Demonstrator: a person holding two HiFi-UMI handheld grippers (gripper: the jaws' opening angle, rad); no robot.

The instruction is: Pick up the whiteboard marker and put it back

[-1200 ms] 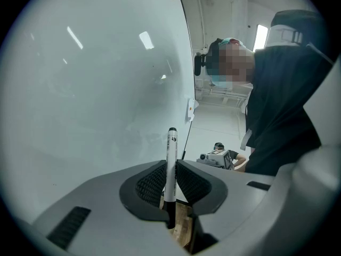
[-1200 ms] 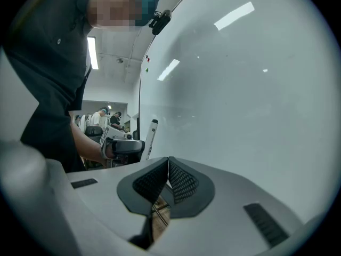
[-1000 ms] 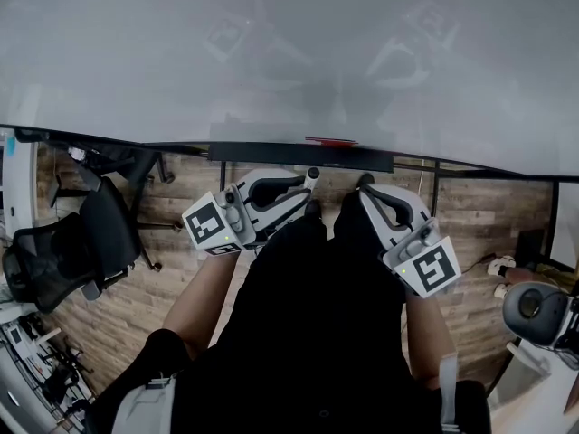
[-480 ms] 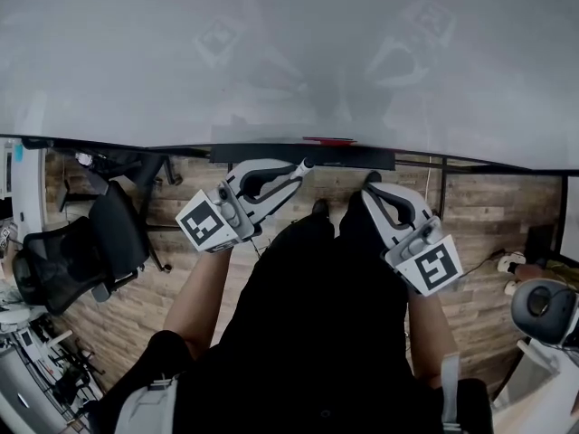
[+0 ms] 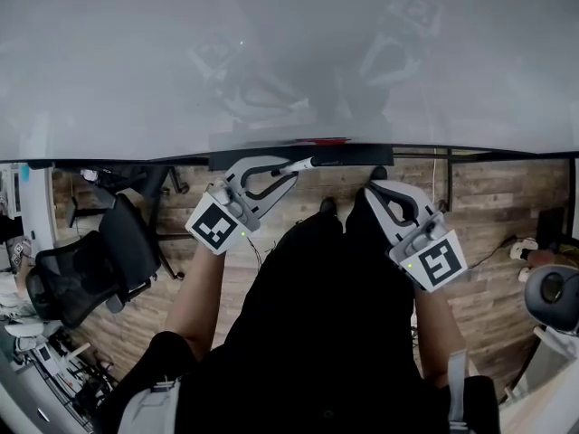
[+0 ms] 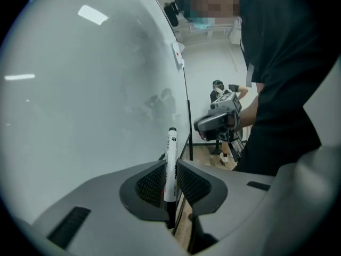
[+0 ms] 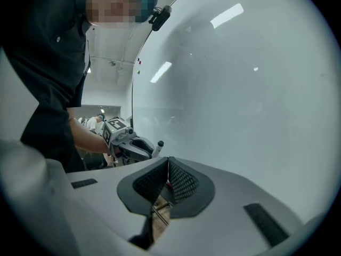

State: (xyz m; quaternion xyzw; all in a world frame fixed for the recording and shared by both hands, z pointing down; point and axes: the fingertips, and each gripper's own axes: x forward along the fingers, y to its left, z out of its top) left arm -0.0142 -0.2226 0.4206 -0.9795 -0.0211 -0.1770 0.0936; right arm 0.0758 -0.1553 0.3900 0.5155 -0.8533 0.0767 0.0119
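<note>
Between the jaws of the left tongs [image 6: 170,170] stands the whiteboard marker [image 6: 171,149], clamped at its lower barrel, its far end sticking out close to the whiteboard [image 6: 80,89]. Beside them, the right tongs [image 7: 168,168] are pressed together with nothing in them. Seen from the head view, the marker reaches the dark tray [image 5: 362,156] under the board, where a red object [image 5: 321,140] lies.

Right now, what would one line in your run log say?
left gripper: shut on whiteboard marker | right gripper: shut, empty | stage: marker not yet on whiteboard ledge
</note>
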